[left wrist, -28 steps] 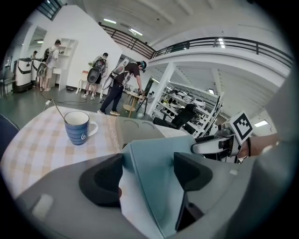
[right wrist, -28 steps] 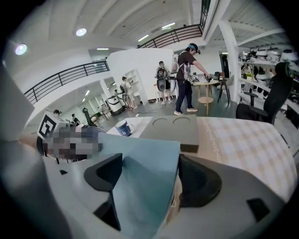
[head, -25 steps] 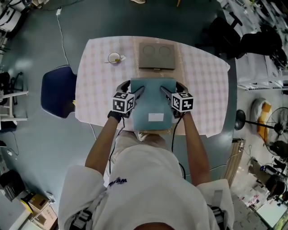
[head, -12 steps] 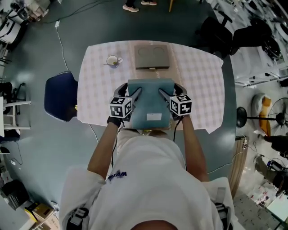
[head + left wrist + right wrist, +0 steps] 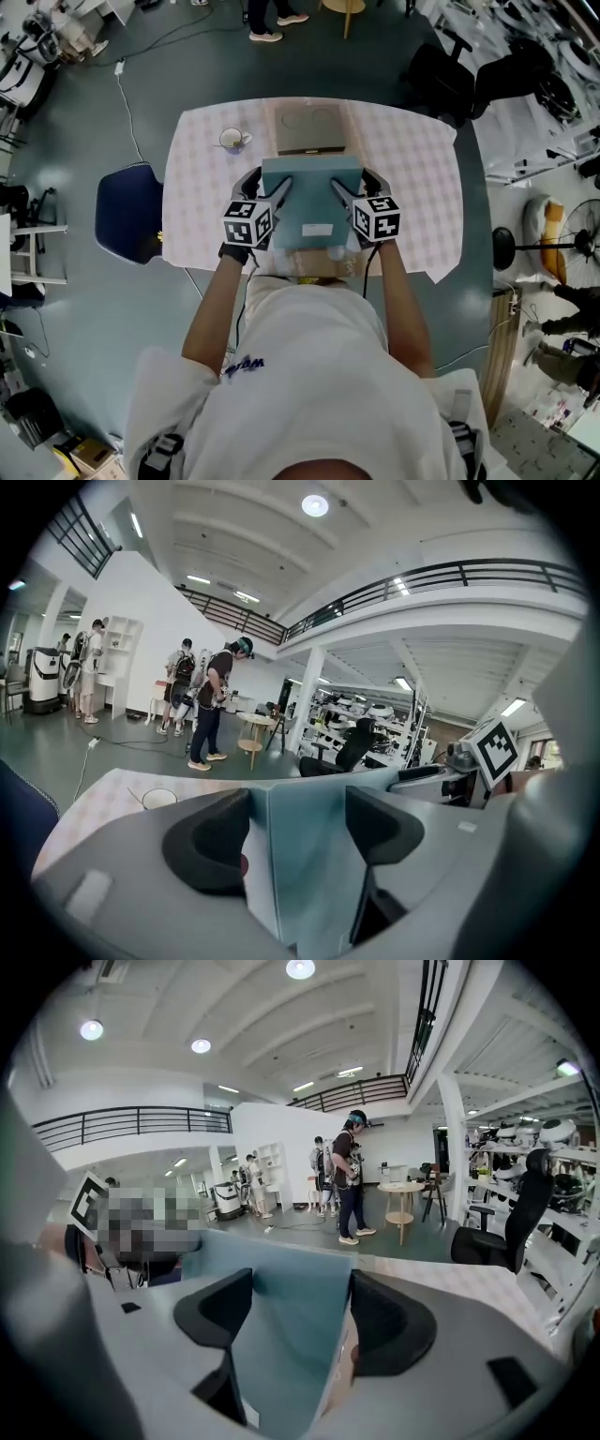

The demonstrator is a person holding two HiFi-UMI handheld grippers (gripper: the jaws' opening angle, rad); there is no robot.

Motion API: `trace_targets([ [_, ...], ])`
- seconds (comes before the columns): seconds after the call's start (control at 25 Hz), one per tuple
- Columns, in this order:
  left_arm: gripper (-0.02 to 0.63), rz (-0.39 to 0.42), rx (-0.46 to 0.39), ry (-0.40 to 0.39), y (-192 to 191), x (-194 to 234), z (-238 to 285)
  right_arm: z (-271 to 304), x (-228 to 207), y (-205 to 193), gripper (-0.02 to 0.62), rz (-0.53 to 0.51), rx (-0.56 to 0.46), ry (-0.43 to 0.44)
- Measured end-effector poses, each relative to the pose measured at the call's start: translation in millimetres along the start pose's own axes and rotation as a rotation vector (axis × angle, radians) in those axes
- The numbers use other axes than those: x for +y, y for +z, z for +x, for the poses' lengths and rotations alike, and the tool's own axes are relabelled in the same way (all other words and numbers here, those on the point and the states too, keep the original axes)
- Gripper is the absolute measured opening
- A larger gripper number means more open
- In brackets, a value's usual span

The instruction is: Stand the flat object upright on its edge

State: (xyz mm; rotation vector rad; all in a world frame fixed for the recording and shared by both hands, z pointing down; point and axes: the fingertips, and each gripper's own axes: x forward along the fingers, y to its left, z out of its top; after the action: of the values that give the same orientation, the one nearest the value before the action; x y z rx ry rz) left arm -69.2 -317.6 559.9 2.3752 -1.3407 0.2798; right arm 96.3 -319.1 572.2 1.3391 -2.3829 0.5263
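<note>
Flat teal cardboard box (image 5: 311, 192) being held tilted over near edge of pink checked cloth tabletop (image 5: 417, 178). Left gripper (image 5: 268, 189) pinching left side. Right gripper (image 5: 356, 189) jaws closing, box between them. Best way: squeezing evenly, resting bottom edge flat, letting go slowly.

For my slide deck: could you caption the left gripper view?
Left gripper clamping the teal book by its side, a cup on the checked table beyond.

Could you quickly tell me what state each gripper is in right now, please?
Left gripper: jaws closed on the teal flat object's left edge.
Right gripper: jaws closing on the same object's right edge.
</note>
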Motion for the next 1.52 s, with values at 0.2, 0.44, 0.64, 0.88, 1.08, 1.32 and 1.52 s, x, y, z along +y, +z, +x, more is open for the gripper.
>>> trace_targets([
  [0.2, 0.318, 0.029, -0.034, -0.005, 16.3, -8.8, 2.5, -9.6, -9.4, 13.4, 0.316, -0.020, -0.042, -0.010],
  [0.44, 0.304, 0.056, -0.065, -0.004, 31.0, -13.7, -2.8, -17.9, -11.0, 27.7, 0.304, -0.034, -0.085, -0.021],
  [0.64, 0.304, 0.124, -0.098, -0.008, 31.8, -19.9, -6.7, -26.6, -11.6, 31.9, 0.295, -0.059, -0.148, -0.027],
  [0.88, 0.305, 0.122, -0.091, -0.017, 26.9, -19.5, 3.9, -23.6, -19.2, 19.9, 0.296, -0.070, -0.124, -0.048],
  [1.08, 0.304, 0.145, -0.085, 0.007, 29.5, -14.7, 9.9, -19.0, -20.8, 22.4, 0.304, -0.083, -0.123, -0.060],
  [1.32, 0.305, 0.157, -0.082, 0.011, 31.4, -13.2, 13.9, -15.7, -23.4, 25.1, 0.307, -0.082, -0.129, -0.065],
  [1.52, 0.307, 0.149, -0.073, 0.006, 31.6, -12.0, 17.3, -13.2, -26.1, 27.2, 0.307, -0.078, -0.128, -0.074],
])
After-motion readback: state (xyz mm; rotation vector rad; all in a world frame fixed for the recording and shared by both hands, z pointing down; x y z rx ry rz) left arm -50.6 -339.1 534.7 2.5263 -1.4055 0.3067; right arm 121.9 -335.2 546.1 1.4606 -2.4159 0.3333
